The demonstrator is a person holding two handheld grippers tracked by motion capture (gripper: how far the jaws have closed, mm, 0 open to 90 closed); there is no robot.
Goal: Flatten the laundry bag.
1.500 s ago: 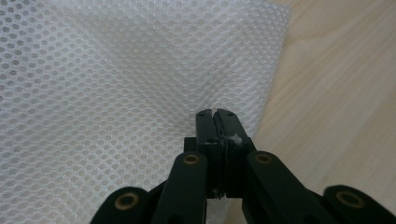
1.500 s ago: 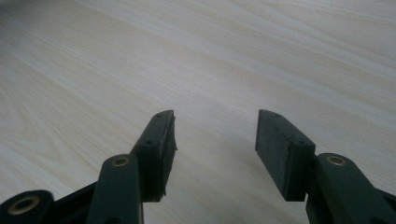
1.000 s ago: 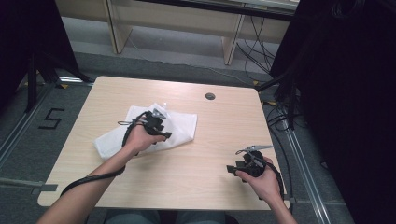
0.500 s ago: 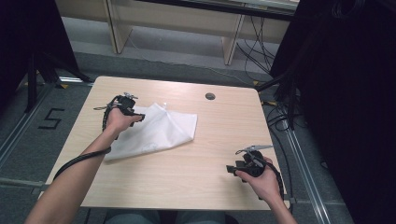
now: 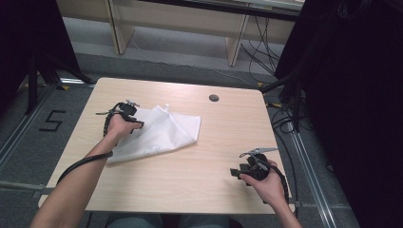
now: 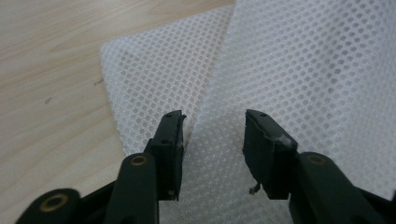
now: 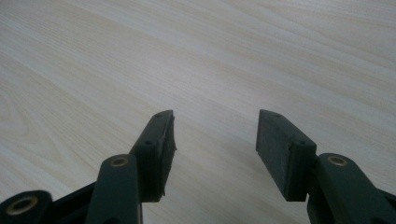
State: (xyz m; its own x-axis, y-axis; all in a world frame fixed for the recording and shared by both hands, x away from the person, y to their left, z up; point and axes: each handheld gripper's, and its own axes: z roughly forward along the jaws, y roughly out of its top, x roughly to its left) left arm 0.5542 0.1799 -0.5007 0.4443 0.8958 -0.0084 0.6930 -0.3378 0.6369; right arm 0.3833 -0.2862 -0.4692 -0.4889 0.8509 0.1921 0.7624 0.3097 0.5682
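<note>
Your left gripper (image 5: pixel 135 121) slid off cloth (image 5: pixel 161 135) middle to its left-edge corner, jaws just closing but not pinching, mesh between. Cloth folded, table (image 5: pixel 228 118) left half. Right gripper (image 5: pixel 237 172) spread, idle near right edge. Next: clamp corner.

A lab is showing here: cables (image 5: pixel 266 33) are trailing over grey floor (image 5: pixel 43 142), with a taped number (image 5: pixel 51 121) marking the table (image 5: pixel 199 175) spot.
</note>
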